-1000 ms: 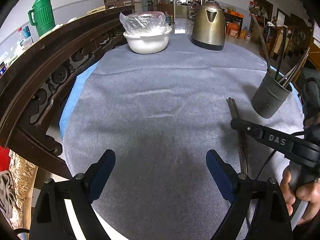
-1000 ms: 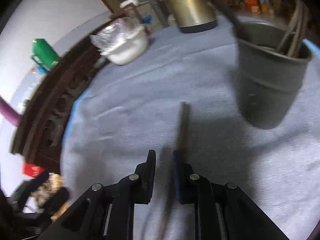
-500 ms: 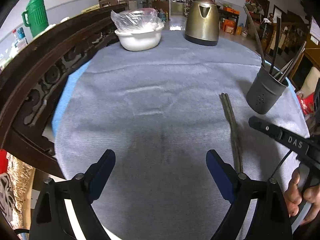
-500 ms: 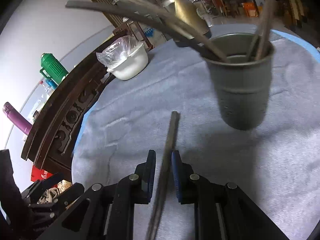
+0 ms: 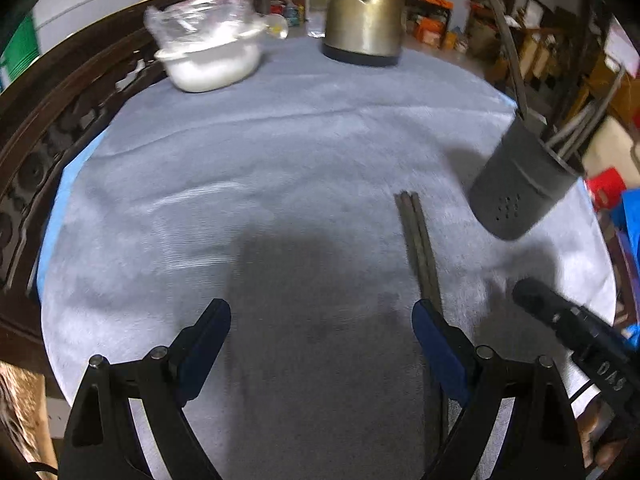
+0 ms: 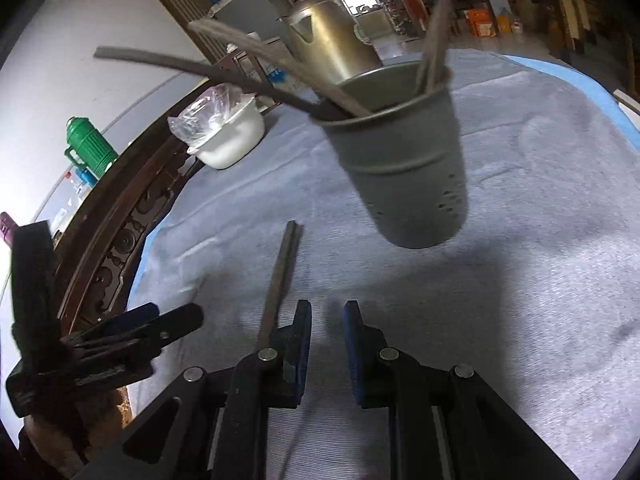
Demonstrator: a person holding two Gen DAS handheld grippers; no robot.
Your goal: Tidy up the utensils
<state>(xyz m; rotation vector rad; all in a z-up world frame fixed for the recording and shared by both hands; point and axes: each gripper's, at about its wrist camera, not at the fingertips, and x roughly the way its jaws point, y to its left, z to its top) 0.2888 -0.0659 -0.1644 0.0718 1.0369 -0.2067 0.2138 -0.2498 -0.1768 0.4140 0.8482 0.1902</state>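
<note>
A pair of dark chopsticks [image 5: 419, 249] lies on the grey tablecloth [image 5: 280, 160]; it also shows in the right wrist view [image 6: 280, 272]. A dark grey perforated utensil cup [image 5: 520, 184] holding several utensils stands just right of them, also seen in the right wrist view [image 6: 404, 164]. My left gripper [image 5: 320, 336] is open and empty, its right finger beside the chopsticks' near end. My right gripper [image 6: 326, 336] has a narrow gap between its fingers and holds nothing; the chopsticks lie just left of its left finger [image 6: 298, 344].
A white bowl covered with plastic [image 5: 208, 60] and a brass kettle [image 5: 362, 16] stand at the table's far side. A carved dark wood rail [image 5: 60, 100] runs along the left edge. A green jug [image 6: 88, 148] stands beyond it.
The right gripper has opened slightly and shifted right, so the chopsticks now lie left of its fingers instead of between them. The left gripper has moved toward the chopsticks.
</note>
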